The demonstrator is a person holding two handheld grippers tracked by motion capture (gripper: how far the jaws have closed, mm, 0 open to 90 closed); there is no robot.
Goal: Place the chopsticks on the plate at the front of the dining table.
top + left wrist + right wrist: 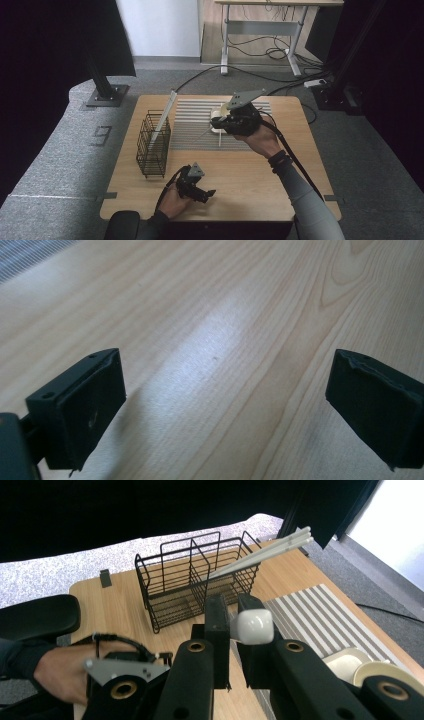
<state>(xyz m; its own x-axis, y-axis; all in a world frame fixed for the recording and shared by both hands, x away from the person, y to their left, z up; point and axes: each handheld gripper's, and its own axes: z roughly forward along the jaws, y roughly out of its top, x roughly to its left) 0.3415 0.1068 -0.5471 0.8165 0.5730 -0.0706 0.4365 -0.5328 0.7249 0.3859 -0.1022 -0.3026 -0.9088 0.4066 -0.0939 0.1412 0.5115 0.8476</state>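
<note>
My right gripper (220, 125) hovers over the striped mat (190, 131), shut on a white utensil (254, 626) whose blunt end sticks out between the jaws toward the camera. A thin white part of it juts out below the gripper (219, 139). A black wire basket (153, 145) stands at the left of the table, with white chopsticks (165, 114) leaning in it. My left gripper (210, 193) lies low near the table's front edge, its jaws wide apart over bare wood (225, 385) with nothing between them.
White dishes (351, 663) sit on the mat just beyond the right gripper. The wooden table (240, 185) has free room at front and right. Black stands, cables and a desk frame are on the floor behind.
</note>
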